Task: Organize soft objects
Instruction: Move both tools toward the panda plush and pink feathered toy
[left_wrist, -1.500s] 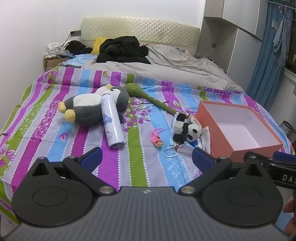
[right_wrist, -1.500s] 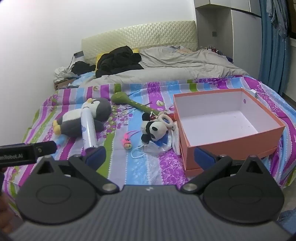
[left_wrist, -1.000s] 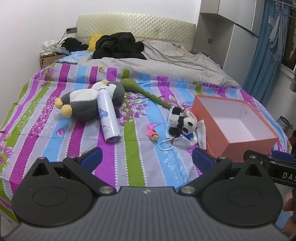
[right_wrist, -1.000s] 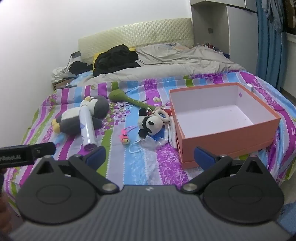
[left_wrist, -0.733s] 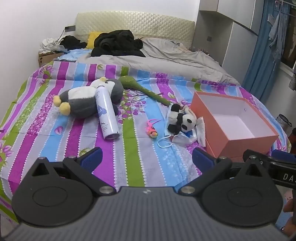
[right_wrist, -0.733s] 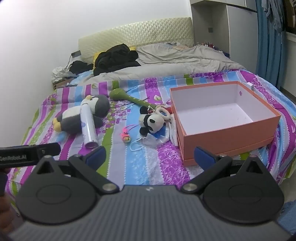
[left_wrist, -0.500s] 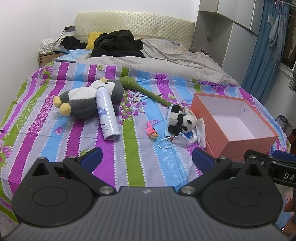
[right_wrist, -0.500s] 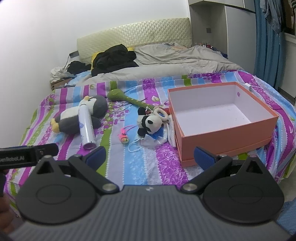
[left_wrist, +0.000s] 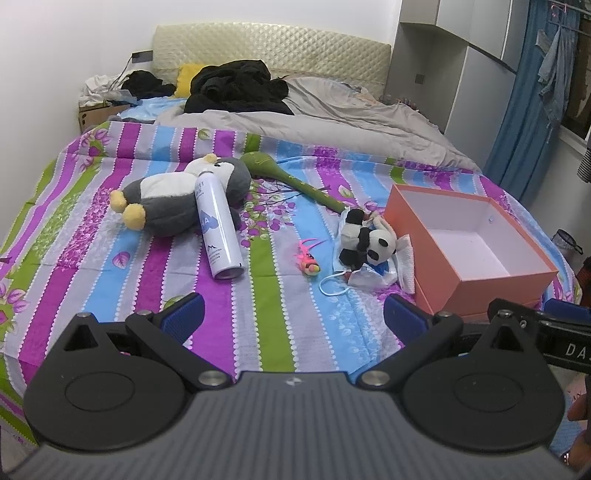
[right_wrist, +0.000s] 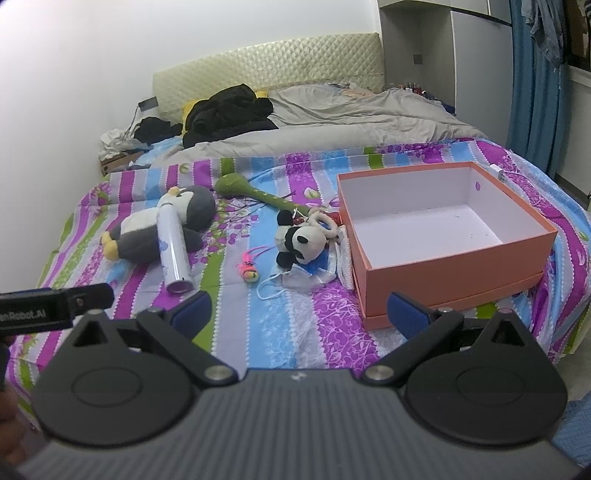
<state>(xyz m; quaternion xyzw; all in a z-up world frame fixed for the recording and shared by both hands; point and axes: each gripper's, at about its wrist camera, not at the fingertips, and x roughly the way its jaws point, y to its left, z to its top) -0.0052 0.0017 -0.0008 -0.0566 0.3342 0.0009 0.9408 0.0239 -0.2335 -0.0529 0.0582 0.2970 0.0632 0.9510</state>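
Two claws over a toy-strewn bed, both spread wide and empty.

Left wrist view: left claw (left_wrist: 291, 317); penguin (left_wrist: 173, 199) partly hidden by a can (left_wrist: 218, 229) with unreadable lettering, panda (left_wrist: 364, 243) beside the box (left_wrist: 480, 291).
Right wrist view: right claw (right_wrist: 299, 312); the other tool, cut off, perhaps reads "RobotAI".

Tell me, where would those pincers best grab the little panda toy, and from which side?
Probably the panda plush's round white head, from above. It lies on a face mask beside the orange box, so a sideways approach is crowded. Both grippers are open and well short of it.
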